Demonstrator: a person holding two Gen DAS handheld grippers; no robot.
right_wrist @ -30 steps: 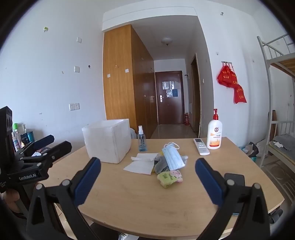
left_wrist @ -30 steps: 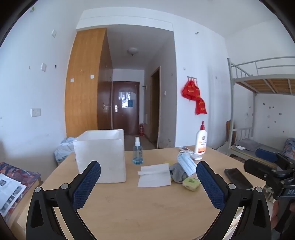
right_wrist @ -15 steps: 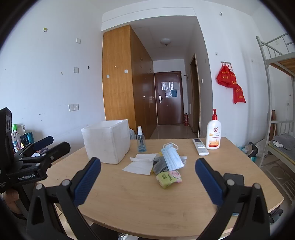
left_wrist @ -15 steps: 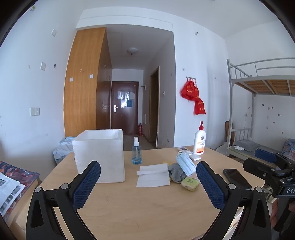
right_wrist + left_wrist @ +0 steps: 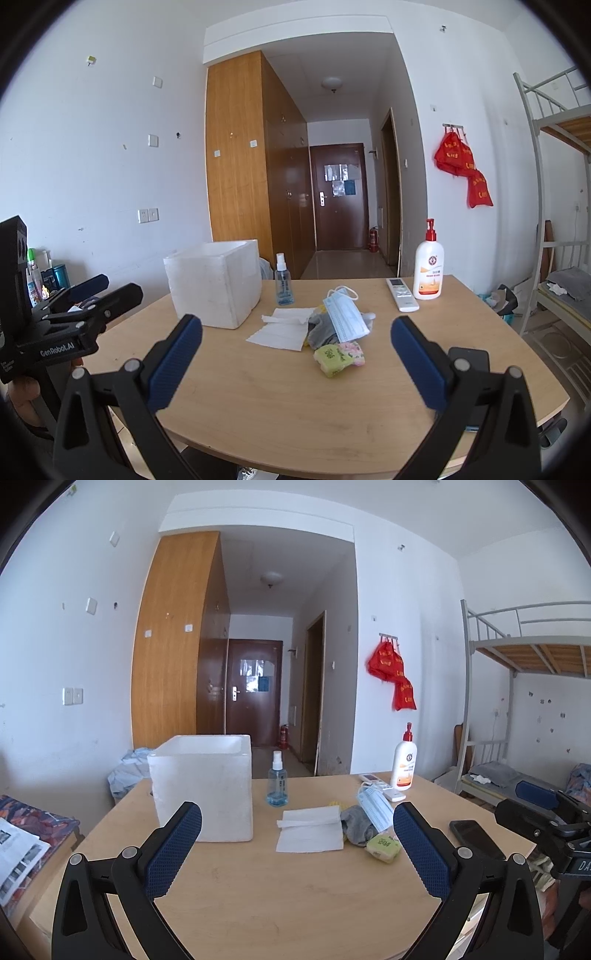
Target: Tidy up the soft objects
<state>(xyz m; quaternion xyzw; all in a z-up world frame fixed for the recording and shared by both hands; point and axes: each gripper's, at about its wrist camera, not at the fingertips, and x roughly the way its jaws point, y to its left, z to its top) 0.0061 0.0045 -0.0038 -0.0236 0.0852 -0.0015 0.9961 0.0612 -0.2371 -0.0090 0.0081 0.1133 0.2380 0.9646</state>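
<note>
Left gripper (image 5: 297, 821) and right gripper (image 5: 296, 339): both spread wide, holding nothing, above the table's (image 5: 280, 398) near edge; "GenRobot.AI" is legible on the left unit in the right wrist view. Black phone (image 5: 476, 839) at the right edge. Mid-table soft cluster: yellow-green packet (image 5: 334, 360), grey sock (image 5: 321, 330) with blue face mask (image 5: 345, 319) across it, white tissue (image 5: 282, 330) alongside. White foam box (image 5: 214, 282) toward the left edge. Far edge: spray bottle (image 5: 283, 280), remote (image 5: 402, 293), lotion bottle (image 5: 428, 267).
</note>
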